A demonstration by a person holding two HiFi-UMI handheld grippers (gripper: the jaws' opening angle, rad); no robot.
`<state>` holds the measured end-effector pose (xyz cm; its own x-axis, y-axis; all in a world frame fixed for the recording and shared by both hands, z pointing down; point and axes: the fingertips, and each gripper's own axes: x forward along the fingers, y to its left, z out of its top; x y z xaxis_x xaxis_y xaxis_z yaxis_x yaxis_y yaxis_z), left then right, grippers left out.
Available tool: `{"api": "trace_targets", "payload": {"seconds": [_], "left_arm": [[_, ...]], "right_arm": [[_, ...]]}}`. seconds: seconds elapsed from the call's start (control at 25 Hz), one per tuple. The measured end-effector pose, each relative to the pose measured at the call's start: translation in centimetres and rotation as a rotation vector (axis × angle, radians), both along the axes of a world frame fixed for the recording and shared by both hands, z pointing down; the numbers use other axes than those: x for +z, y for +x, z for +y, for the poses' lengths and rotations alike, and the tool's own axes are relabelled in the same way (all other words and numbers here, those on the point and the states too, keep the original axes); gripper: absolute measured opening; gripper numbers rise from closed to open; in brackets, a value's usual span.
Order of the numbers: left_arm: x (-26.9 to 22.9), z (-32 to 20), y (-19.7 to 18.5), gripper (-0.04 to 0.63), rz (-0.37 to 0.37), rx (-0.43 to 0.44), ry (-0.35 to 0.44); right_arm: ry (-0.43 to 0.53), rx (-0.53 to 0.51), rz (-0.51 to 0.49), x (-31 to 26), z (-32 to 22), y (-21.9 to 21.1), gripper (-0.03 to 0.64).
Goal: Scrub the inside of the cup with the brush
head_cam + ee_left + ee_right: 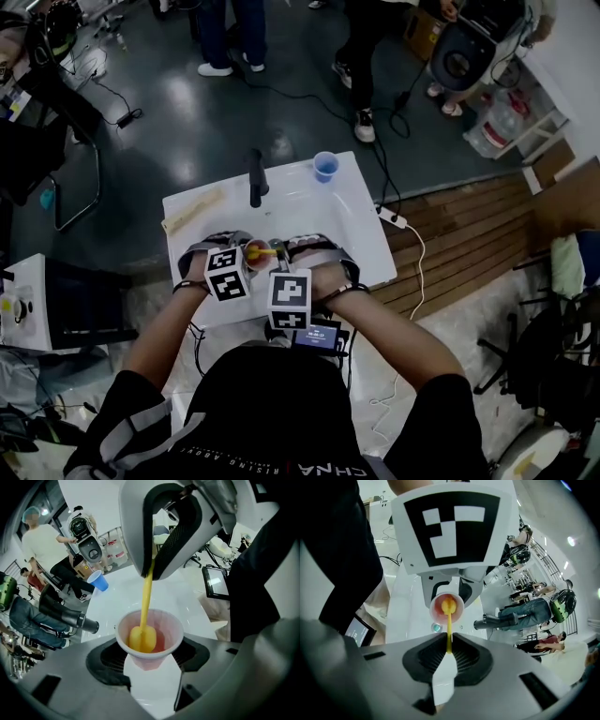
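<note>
A translucent pink cup (149, 641) sits between the ribbed pads of my left gripper (149, 660), which is shut on its lower body. A yellow brush (142, 637) stands in the cup, its head against the inner wall near the bottom. Its thin yellow handle (449, 632) runs back into my right gripper (449, 653), whose pads are shut on it. From the right gripper view the cup (446, 608) shows below the left gripper's marker cube. In the head view both grippers meet over the near half of the white table (300, 211), with the cup (256, 251) and brush handle (267, 251) between them.
A blue cup (325, 166) stands at the table's far edge. A dark cylindrical tool (255, 178) lies near the far left part. A tablet (317, 336) rests at the near edge. Several people and cables are on the floor beyond the table.
</note>
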<state>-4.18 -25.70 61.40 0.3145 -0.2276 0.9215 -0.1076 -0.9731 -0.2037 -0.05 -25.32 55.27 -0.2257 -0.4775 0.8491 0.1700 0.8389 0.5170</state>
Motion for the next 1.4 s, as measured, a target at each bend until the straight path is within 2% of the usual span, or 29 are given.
{"api": "trace_targets", "payload": {"seconds": [0.28, 0.44, 0.6, 0.84, 1.4], "left_arm": [[-0.2, 0.6, -1.2, 0.281, 0.027, -0.017, -0.003], [-0.1, 0.6, -2.3, 0.281, 0.015, -0.031, 0.003], [0.0, 0.7, -2.8, 0.281, 0.021, -0.046, 0.001], [-0.3, 0.4, -3.8, 0.281, 0.084, -0.11, -0.005], [-2.0, -0.5, -5.5, 0.281, 0.311, -0.302, -0.022]], "right_arm": [[-0.05, 0.001, 0.026, 0.9, 0.9, 0.3, 0.043], [-0.093, -0.016, -0.008, 0.9, 2.1, -0.5, 0.043], [-0.14, -0.002, -0.097, 0.6, 2.7, -1.1, 0.043], [-0.214, 0.09, -0.247, -0.3, 2.2, -1.0, 0.043], [-0.391, 0.315, -0.612, -2.8, 1.0, -0.1, 0.043]]}}
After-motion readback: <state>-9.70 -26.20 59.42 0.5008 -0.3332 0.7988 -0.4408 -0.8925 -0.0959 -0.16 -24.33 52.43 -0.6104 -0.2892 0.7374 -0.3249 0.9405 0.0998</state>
